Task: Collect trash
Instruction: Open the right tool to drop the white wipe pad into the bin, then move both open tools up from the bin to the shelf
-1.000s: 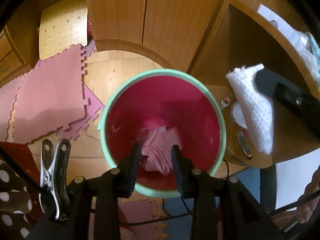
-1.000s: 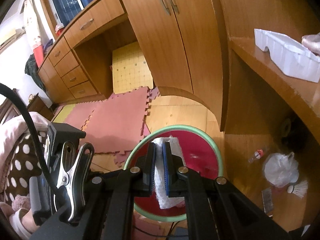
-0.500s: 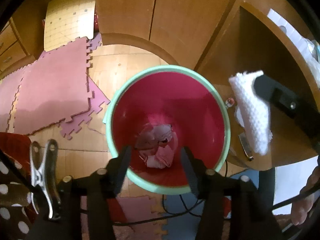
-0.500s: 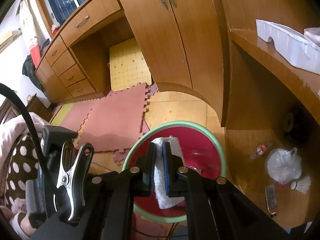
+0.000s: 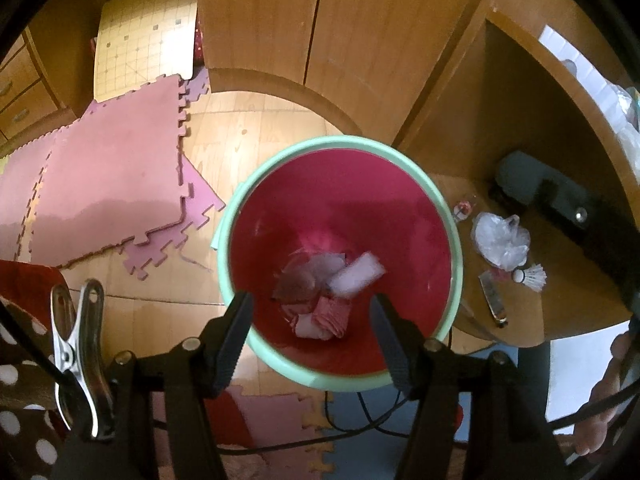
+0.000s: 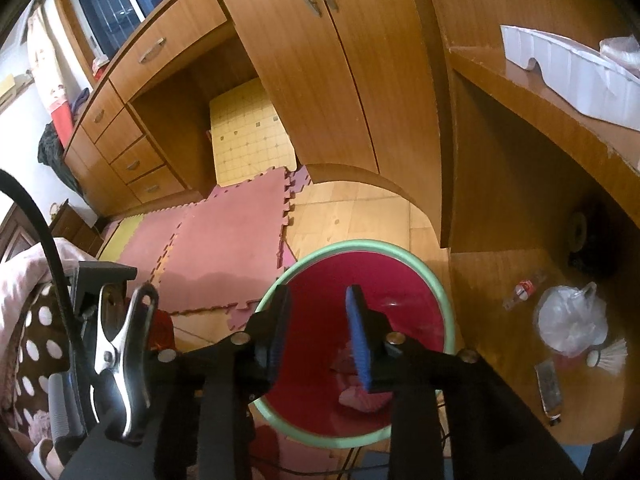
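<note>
Both your tongs gape wide and empty above the bin (image 5: 340, 152): left gripper (image 5: 312, 320), right gripper (image 6: 316, 320). White tissue (image 5: 356, 276) lies inside on pink scraps (image 5: 320, 316). Beside the bin, plastic bag (image 6: 570, 320) and shuttlecock (image 6: 608, 356) remain uncollected.

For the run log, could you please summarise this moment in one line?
left gripper open | right gripper open | white tissue in bin

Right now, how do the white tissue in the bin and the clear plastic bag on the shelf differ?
The white tissue lies inside the red bin among pink scraps; the clear plastic bag sits outside it on the wooden shelf. The tissue looks opaque and flat; the bag is see-through and crumpled. Neither is held by a gripper.
</note>
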The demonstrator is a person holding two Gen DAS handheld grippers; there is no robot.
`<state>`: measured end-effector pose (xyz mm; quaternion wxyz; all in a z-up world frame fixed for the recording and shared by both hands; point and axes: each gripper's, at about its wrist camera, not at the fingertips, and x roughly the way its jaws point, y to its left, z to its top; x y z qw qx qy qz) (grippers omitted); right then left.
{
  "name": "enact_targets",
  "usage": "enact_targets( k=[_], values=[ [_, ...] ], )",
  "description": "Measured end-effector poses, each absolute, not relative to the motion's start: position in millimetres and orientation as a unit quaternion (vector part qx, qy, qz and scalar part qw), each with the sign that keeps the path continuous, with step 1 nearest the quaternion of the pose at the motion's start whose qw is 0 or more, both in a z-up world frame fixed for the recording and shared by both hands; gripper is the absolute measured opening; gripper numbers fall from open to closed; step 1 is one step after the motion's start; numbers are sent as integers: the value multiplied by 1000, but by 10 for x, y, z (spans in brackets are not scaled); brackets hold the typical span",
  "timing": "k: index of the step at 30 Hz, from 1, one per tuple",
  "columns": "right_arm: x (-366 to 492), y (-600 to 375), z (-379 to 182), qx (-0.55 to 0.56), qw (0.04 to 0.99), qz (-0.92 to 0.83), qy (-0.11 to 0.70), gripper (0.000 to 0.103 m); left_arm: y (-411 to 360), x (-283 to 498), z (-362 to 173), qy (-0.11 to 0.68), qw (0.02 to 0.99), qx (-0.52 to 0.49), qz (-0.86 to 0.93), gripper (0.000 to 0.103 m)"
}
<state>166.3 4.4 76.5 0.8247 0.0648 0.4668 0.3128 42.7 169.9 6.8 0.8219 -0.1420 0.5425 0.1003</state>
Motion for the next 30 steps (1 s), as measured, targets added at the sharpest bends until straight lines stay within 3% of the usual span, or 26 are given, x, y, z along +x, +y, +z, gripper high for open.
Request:
enact_targets(
  k=[19,25,30],
  values=[
    [1565,1,948,73,829,330,445,33,1582,386,226,531,831,-141,85,64],
    [1493,-85,1072,83,832,334,435,42,1501,342,373,518,841,-131,79,64],
    [1420,-241,1208,103,835,336,424,55,1421,277,526,505,852,-118,72,64]
  ],
)
